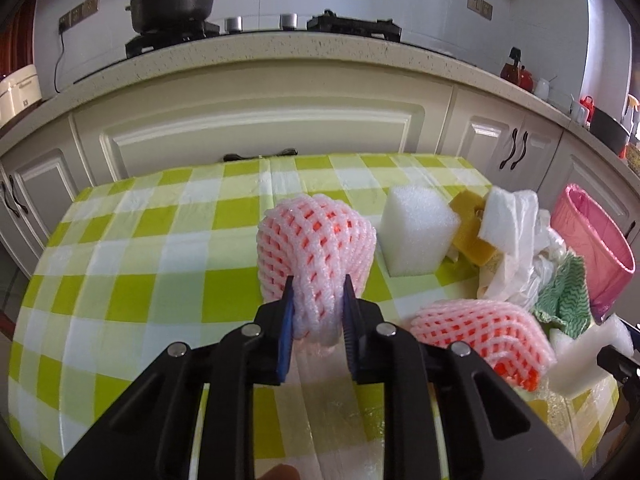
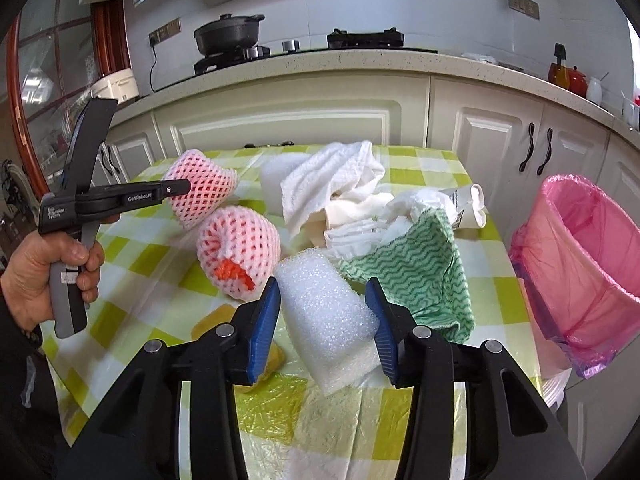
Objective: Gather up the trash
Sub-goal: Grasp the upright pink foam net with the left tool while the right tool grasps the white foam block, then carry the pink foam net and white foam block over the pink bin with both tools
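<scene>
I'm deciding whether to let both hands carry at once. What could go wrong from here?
1. The left tool pinches only the near end of a soft pink foam net; it may slip out in transit.
2. The right tool grips a springy white foam piece that could pop free.
3. The pink-lined bin stands past the table's right edge, beyond the green cloth and crumpled paper, which a sweeping tool may drag off.

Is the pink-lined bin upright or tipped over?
Upright. The pink-lined bin stands just off the table's right edge, mouth facing up, liner folded over its rim. No trash shows inside it.
</scene>
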The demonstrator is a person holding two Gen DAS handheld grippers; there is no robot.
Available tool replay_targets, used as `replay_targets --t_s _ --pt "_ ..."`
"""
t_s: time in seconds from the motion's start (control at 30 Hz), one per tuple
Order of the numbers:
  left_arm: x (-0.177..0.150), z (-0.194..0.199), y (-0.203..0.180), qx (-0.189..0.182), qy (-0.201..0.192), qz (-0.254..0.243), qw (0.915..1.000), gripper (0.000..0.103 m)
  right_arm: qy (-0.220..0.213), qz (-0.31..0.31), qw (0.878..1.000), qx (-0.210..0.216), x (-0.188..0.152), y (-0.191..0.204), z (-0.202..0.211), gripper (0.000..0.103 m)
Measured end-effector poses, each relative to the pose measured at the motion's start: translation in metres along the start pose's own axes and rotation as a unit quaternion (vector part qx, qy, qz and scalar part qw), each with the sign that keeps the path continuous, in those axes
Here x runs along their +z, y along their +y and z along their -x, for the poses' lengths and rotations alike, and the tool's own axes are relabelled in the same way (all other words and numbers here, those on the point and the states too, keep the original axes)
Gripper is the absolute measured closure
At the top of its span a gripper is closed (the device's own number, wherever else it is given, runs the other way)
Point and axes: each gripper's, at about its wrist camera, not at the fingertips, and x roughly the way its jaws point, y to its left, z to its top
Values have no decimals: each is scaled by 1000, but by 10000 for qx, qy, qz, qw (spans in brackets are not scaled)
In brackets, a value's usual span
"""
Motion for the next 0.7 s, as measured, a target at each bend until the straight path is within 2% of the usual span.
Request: replay_targets --t_s 0.33,0.7 --pt "38 58 -38 58 -674 -210 9975 82 -434 -311 9985 -115 37 -34 32 60" --pt "66 71 -111 -526 -906 -519 9931 82 -620 -548 9949 -569 60 -94 52 60"
